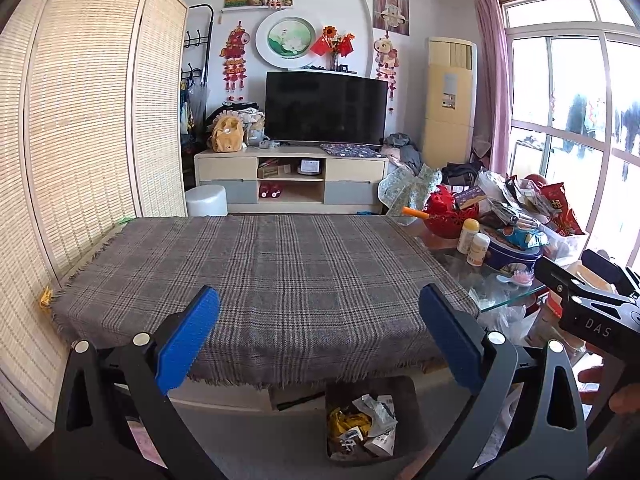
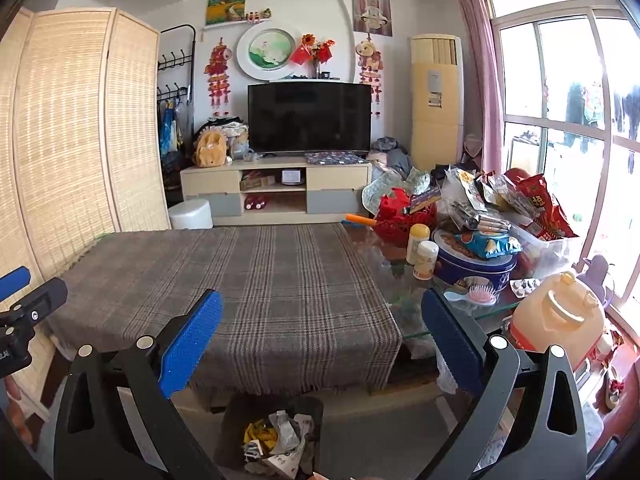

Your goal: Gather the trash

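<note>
Judging by the bin (image 1: 366,420) on the floor just in front of the desk (image 1: 260,264), already holding wrappers (image 1: 360,424), collection looks nearly finished: the cloth-covered part shows no trash. Both the left gripper (image 1: 318,340) and the right gripper (image 2: 322,340) hold their fingers wide apart, empty.

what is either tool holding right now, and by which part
Nothing. The left tool and the right tool are both open with empty space between their fingers, above the plaid cloth; the wrappers lie in the bin.
</note>
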The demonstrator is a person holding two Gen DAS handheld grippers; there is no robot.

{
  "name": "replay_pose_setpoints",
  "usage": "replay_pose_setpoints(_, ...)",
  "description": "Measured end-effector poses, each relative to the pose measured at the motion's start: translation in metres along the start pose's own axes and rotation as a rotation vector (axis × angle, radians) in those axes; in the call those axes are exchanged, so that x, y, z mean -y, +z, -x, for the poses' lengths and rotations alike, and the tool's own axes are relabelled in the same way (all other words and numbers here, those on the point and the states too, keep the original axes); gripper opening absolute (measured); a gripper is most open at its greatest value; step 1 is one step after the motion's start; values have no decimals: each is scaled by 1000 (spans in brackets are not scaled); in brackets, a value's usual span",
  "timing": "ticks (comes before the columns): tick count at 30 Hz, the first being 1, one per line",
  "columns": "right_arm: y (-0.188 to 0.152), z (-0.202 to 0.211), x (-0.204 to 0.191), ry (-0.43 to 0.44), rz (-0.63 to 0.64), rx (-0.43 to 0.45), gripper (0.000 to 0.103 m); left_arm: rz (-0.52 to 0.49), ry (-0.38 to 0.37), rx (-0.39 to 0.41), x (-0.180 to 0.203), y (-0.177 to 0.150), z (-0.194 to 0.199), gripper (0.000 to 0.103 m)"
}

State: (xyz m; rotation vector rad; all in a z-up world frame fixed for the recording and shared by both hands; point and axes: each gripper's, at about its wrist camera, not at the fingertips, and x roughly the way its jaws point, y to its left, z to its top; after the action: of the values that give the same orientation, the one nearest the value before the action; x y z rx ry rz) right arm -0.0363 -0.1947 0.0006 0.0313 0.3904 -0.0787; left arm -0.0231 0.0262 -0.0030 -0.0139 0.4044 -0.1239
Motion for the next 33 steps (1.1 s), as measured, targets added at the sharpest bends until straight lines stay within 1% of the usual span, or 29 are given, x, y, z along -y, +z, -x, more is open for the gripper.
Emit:
replay_pose_setpoints(15,0,0,0,4,-8,-2,100,3,-2,6,0,5,3,95)
replay_pose_setpoints(33,-3,-3,-3,8,-6,-18,100,6,-3,2,4,3,3,95)
